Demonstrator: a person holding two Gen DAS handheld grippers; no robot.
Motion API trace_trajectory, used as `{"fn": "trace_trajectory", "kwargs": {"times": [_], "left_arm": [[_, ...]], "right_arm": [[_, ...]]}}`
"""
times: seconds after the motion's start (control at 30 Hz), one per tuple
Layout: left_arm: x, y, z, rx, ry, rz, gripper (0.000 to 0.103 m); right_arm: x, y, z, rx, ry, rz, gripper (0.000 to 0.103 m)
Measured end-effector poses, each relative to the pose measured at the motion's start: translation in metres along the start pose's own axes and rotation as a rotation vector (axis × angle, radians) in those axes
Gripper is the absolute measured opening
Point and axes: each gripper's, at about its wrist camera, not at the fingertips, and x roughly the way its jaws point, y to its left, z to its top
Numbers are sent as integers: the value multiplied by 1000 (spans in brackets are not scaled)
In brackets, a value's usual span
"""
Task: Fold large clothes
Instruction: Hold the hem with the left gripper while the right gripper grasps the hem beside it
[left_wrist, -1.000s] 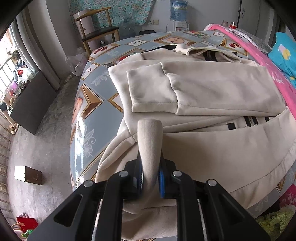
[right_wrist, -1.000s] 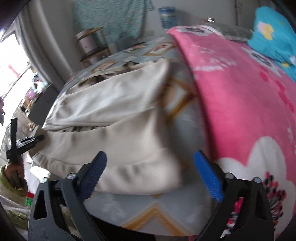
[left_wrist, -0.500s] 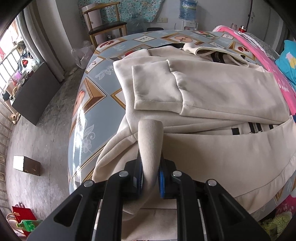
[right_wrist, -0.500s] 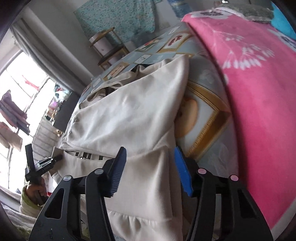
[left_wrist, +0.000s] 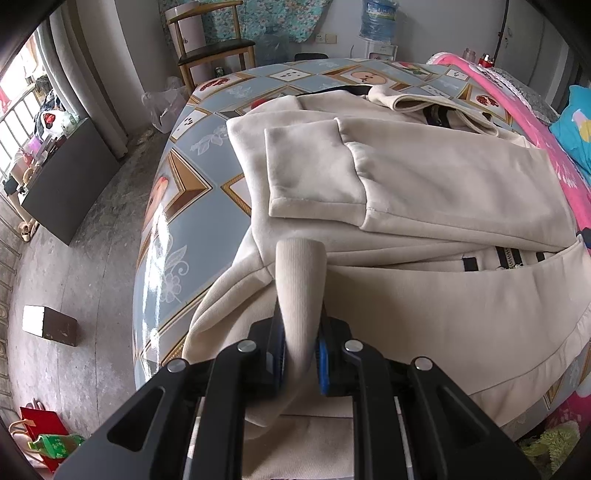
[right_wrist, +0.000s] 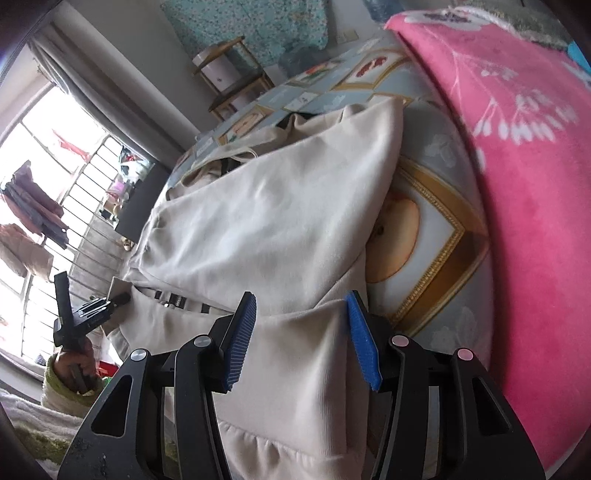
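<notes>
- Gripped the ribbed band (left_wrist: 301, 280) of the cream jacket (left_wrist: 461, 184) with the left tool (left_wrist: 301, 354), nearly closed, strip standing up between the pads; probably pinned that hem corner for a lift.
- Had just been closing the right tool (right_wrist: 301, 339) over the opposite hem corner; thick fold between the jaws, both pads apparently touching it, though hard to tell how firmly.
- Judged as a matched two-corner hold, ready to carry the bottom edge away from the tools and over the body.
- Lay spread on the bed cover (left_wrist: 177, 229) ahead of both tools, one sleeve (left_wrist: 314, 173) already folded across the chest just beyond the left tool.
- Crowded close on the right tool's right by a pink blanket (right_wrist: 498, 184); possible snag there.
- Far ahead, well clear: a chair (left_wrist: 210, 48).
</notes>
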Motion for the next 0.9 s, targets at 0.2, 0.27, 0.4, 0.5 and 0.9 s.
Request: {"fn": "trace_trajectory", "kwargs": {"times": [0.2,0.27,0.4,0.5,0.9], "left_arm": [[0,2,1,-14,2,-22,14],[1,2,0,-10,0,-24,14],[1,2,0,-5,-5,-25,14],[1,3,-1,-3,-9,-27,14],[0,8,-2,-14,-23,-54,14]], "right_arm": [[-13,0,-21,-3,61,22,49],[-14,1,-24,-12,75,27,50],[-9,12,-23,-73,88,-45,36],[-8,19,-24,-110,94,-108,26],[-4,29,-29,-116,74,-257,12]]}}
